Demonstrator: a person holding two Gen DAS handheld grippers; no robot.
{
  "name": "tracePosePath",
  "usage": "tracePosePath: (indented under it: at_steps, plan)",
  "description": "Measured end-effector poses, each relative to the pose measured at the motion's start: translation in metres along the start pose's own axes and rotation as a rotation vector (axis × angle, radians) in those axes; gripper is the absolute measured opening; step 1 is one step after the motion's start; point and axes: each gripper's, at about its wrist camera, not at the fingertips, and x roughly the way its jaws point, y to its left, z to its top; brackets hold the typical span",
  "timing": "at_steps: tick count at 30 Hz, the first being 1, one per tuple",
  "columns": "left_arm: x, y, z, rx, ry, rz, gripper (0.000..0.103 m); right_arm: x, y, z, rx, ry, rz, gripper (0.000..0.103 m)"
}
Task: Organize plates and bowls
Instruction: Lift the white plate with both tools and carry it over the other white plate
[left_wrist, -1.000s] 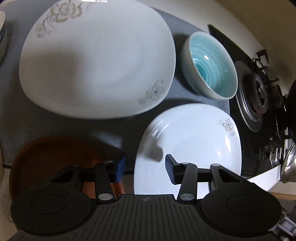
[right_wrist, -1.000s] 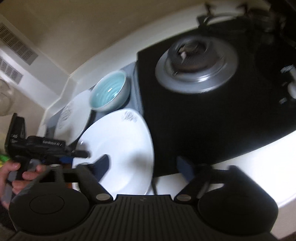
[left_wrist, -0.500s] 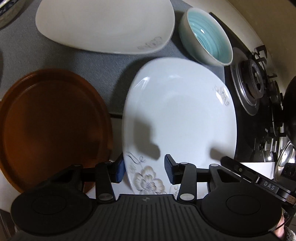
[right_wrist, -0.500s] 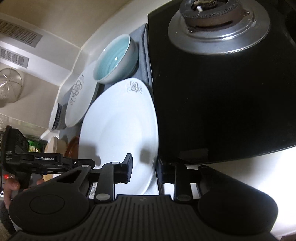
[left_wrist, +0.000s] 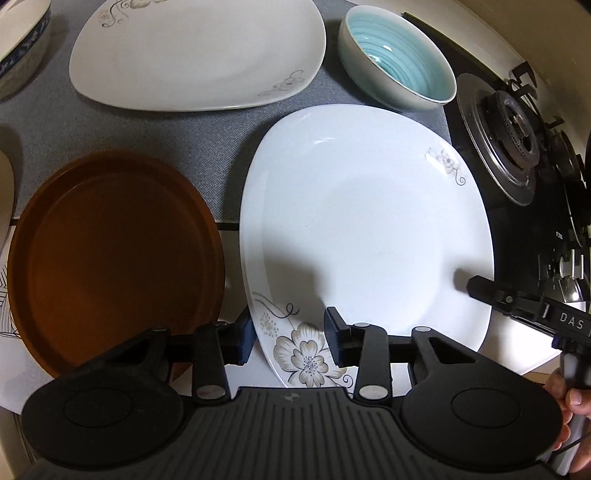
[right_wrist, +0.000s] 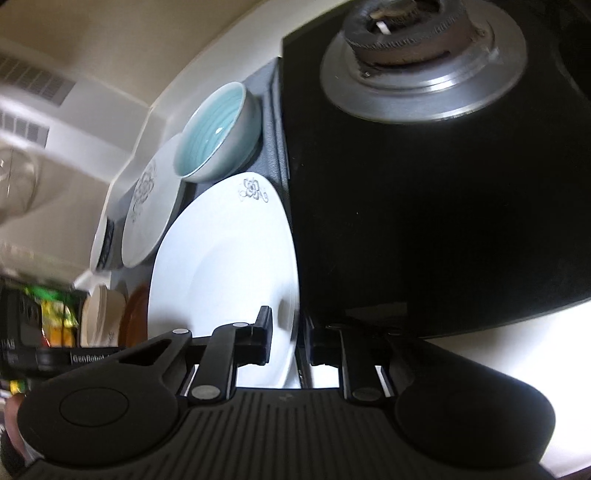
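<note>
A white flowered plate (left_wrist: 362, 229) lies beside a brown plate (left_wrist: 110, 254) on the counter. My left gripper (left_wrist: 290, 338) is open, its two fingers straddling the white plate's near rim. My right gripper (right_wrist: 290, 341) is open around the same plate's (right_wrist: 221, 266) right rim, with one finger over the plate and one outside it. It also shows in the left wrist view (left_wrist: 480, 288). A second white flowered plate (left_wrist: 199, 55) and a light blue bowl (left_wrist: 397, 61) sit on a grey mat (left_wrist: 129, 129) behind.
A black gas hob with a silver burner (left_wrist: 506, 147) lies right of the plates; the burner also shows in the right wrist view (right_wrist: 421, 62). A blue-patterned bowl (left_wrist: 22, 48) is at the far left. A pale dish edge (left_wrist: 5, 199) shows at the left.
The left gripper has pulled back from the far plates to the near white plate's rim. The right gripper has come in low at that plate's right rim and narrowed around it.
</note>
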Motion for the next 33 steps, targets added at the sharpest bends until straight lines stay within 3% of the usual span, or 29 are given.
tracePosePath:
  at_steps: [5, 9, 12, 23, 33]
  plan:
    - [-0.005, -0.005, -0.006, 0.038, -0.023, 0.04, 0.041, 0.002, 0.018, -0.005, -0.062, -0.024, -0.066, 0.022]
    - [-0.013, -0.006, -0.007, 0.044, -0.031, 0.05, 0.041, -0.007, 0.023, -0.008, -0.024, -0.021, -0.056, 0.022]
    - [-0.023, -0.007, -0.005, 0.053, -0.054, 0.05, 0.041, -0.015, 0.034, -0.01, -0.064, -0.036, -0.055, 0.022]
    - [-0.033, -0.002, 0.003, 0.051, -0.058, -0.003, 0.04, -0.032, 0.051, -0.011, -0.088, -0.078, -0.056, 0.021]
    - [-0.048, 0.009, -0.011, 0.051, -0.052, -0.036, 0.04, -0.046, 0.067, -0.023, -0.102, -0.098, -0.068, 0.021]
